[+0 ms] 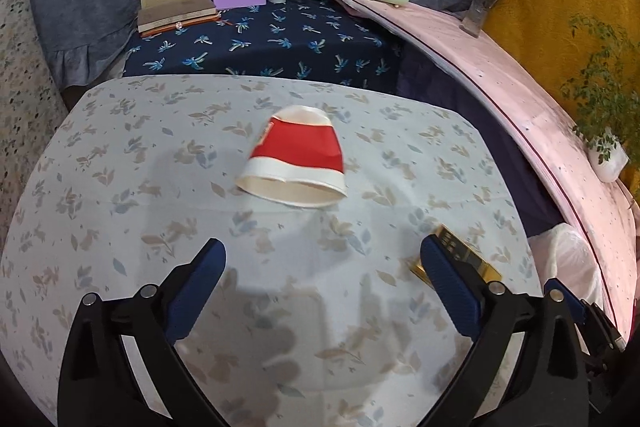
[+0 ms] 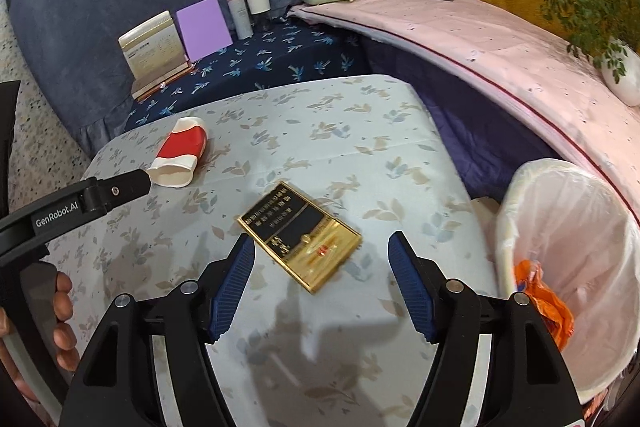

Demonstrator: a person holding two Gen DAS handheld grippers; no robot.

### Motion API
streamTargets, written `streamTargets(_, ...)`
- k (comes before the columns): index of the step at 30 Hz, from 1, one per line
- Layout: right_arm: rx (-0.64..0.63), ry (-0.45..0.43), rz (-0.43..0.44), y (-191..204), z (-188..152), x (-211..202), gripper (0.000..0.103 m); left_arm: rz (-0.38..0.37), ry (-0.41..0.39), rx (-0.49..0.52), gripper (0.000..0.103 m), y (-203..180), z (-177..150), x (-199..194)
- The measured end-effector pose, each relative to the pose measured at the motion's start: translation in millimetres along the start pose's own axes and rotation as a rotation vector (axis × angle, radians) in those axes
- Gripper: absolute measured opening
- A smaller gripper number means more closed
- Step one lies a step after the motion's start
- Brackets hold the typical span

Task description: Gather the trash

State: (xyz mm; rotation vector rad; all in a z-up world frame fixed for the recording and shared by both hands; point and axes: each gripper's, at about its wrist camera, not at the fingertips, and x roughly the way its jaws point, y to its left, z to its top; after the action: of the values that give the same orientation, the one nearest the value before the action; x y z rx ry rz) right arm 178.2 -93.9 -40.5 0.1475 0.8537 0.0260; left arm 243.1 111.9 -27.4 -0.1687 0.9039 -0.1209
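My left hand-held gripper (image 1: pixel 322 257) hangs wide open and empty above the leaf-print table (image 1: pixel 120 155), with a crushed red-and-white paper cup (image 1: pixel 294 159) lying on its side just ahead of the fingertips. My right hand-held gripper (image 2: pixel 321 251), jaws also apart and holding nothing, hovers over a flat gold-and-black box (image 2: pixel 300 235) on the same table, beside a white-lined bin (image 2: pixel 576 227) that holds an orange wrapper (image 2: pixel 544 301).
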Motion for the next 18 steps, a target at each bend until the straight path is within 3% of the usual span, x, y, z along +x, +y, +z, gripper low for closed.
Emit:
streamTargets(10,-0.045,0.051,0.000,16.2,19.2,46.4,0.071,0.000,0.043,0.068,0.094,5.6,30.1,48.3)
streamTargets(18,-0.049,0.099,-0.002,18.9,19.2,75.3,0.071,0.008,0.097,0.051,0.094,9.4,43.5,83.3)
